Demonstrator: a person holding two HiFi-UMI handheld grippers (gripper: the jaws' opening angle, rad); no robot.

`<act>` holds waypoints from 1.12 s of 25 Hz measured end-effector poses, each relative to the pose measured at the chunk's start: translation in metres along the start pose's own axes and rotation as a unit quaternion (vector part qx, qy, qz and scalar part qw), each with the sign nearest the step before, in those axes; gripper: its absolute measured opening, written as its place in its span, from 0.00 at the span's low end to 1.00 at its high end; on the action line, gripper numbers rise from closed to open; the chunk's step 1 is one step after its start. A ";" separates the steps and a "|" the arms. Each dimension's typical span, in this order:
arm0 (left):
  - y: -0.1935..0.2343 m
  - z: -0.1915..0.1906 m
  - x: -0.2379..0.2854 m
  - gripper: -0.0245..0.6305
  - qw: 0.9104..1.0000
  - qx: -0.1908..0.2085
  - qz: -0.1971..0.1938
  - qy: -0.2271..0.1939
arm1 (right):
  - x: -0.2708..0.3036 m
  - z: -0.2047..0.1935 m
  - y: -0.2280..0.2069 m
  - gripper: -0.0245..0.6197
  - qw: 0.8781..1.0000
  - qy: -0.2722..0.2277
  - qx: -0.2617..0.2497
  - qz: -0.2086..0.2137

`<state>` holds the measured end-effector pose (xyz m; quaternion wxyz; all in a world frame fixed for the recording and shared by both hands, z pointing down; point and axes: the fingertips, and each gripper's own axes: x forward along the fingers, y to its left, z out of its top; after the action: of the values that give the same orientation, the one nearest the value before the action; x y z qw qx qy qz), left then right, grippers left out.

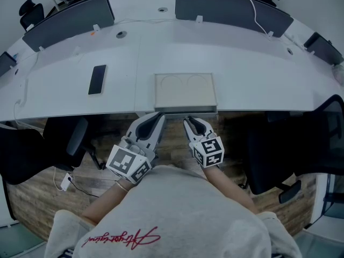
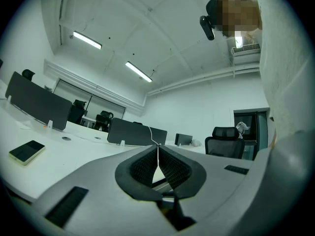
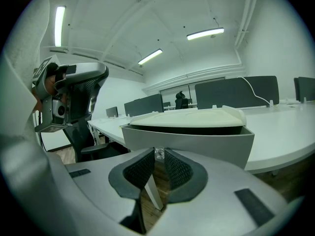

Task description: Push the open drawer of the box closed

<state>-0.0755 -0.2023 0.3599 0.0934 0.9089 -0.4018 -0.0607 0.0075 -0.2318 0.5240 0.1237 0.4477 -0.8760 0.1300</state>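
Head view shows the person's two forearms reaching forward and down from a grey sweatshirt [image 1: 177, 214], each hand holding a gripper angled toward the near edge of the surface [image 1: 252, 74]. The left gripper [image 1: 156, 121] and the right gripper [image 1: 191, 125] sit side by side, close together but apart, over the wooden floor [image 1: 172, 147].

Left gripper view shows that gripper's jaws drawn fully together, tips meeting, with nothing between them. Right gripper view shows its jaws closed to a very narrow slit, gripping nothing.

The surface is a white, curved desk with dark divider panels [image 1: 228, 7] along its far side. A phone [image 1: 97, 79] lies flat on it to the left, well apart from the box. Black office chairs [image 1: 301, 155] stand on both sides below the desk edge. The room has white walls and strip lights [image 3: 205, 33] on the ceiling.

The box [image 1: 185, 90] stands at the near edge of the surface, directly ahead of both grippers. Its drawer [image 1: 185, 111] projects slightly from the front, toward the person. The right gripper points straight at the drawer front, its tips just before it; contact cannot be confirmed. The left gripper's tips are near the drawer's left corner.
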 end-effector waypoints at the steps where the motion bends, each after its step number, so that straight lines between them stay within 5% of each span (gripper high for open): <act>1: 0.000 0.000 0.000 0.07 1.000 0.000 0.000 0.000 | 0.000 0.000 0.000 0.15 1.000 0.000 0.001 0.000; 28: 0.008 0.003 -0.005 0.07 1.000 -0.005 0.006 -0.003 | 0.007 0.004 -0.006 0.15 1.000 0.001 0.001 -0.009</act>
<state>-0.0854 -0.2041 0.3592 0.0972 0.9057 -0.4075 -0.0645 0.0080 -0.2415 0.5230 0.1251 0.4558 -0.8715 0.1306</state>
